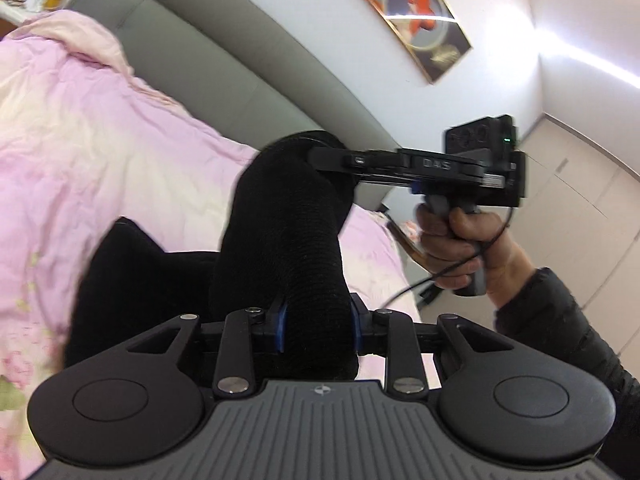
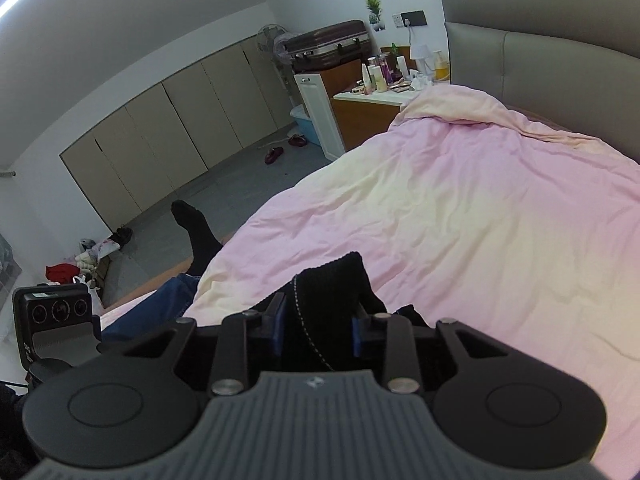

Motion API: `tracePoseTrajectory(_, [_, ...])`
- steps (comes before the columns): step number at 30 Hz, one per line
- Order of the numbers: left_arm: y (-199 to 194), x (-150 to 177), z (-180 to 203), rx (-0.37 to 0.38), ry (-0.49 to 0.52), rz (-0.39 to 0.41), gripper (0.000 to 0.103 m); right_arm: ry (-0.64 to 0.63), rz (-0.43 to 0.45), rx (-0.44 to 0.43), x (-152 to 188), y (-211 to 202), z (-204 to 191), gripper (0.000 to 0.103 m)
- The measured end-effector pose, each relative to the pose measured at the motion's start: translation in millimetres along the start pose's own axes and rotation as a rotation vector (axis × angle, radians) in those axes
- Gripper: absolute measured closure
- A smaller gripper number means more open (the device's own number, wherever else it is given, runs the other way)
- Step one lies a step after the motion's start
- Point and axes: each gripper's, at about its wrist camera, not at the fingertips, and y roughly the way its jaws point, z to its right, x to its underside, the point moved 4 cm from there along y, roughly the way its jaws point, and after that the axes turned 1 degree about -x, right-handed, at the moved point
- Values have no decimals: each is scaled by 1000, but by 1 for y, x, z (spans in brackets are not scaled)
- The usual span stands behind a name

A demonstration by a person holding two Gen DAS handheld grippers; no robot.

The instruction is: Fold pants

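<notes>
The black pants (image 1: pixel 276 240) are lifted above the pink bed. My left gripper (image 1: pixel 318 322) is shut on a thick bunch of the black fabric. The fabric stretches up to my right gripper (image 1: pixel 320 156), which shows in the left wrist view held in a hand and shut on the other end. More of the pants (image 1: pixel 132 280) hangs down to the left. In the right wrist view my right gripper (image 2: pixel 318 330) is shut on the black pants (image 2: pixel 332 284), with a white stitched seam showing between the fingers.
A pink quilt (image 2: pixel 460 208) covers the bed, with a grey padded headboard (image 2: pixel 540 52) behind. A cluttered nightstand (image 2: pixel 384 92), a suitcase (image 2: pixel 328 44) and cupboards (image 2: pixel 168 128) stand beyond. A person's leg in jeans and a black sock (image 2: pixel 196 236) lies at the bed's left edge.
</notes>
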Motion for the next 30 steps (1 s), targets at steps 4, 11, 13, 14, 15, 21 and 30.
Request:
tracePoseTrajectory(4, [1,11,-72,-171,-108,-32,71,62,-116,59,-8,65,-1,77])
tracePoseTrajectory(11, [11,43,-151,-287,-268,-113,70,7,-330,163,5,217,-1,76])
tracePoseTrajectory(13, [19,53,-163,-298,-304,-128,68,-22,-381,214,17,249,11,70])
tracePoseTrajectory(14, [22,55,-167,-299,-311,-129,67,-35,-391,239,23,261,17,61])
tracePoseTrajectory(15, [22,56,-170,-301,-316,-125,66,-31,-384,263,28,269,25,54])
tracePoseTrajectory(21, [14,55,-172,-272,-347,-103,65,96,-178,256,30,230,56,35])
tracePoseTrajectory(30, [17,57,-172,-317,-364,-85,62,220,106,401,50,103,34,57])
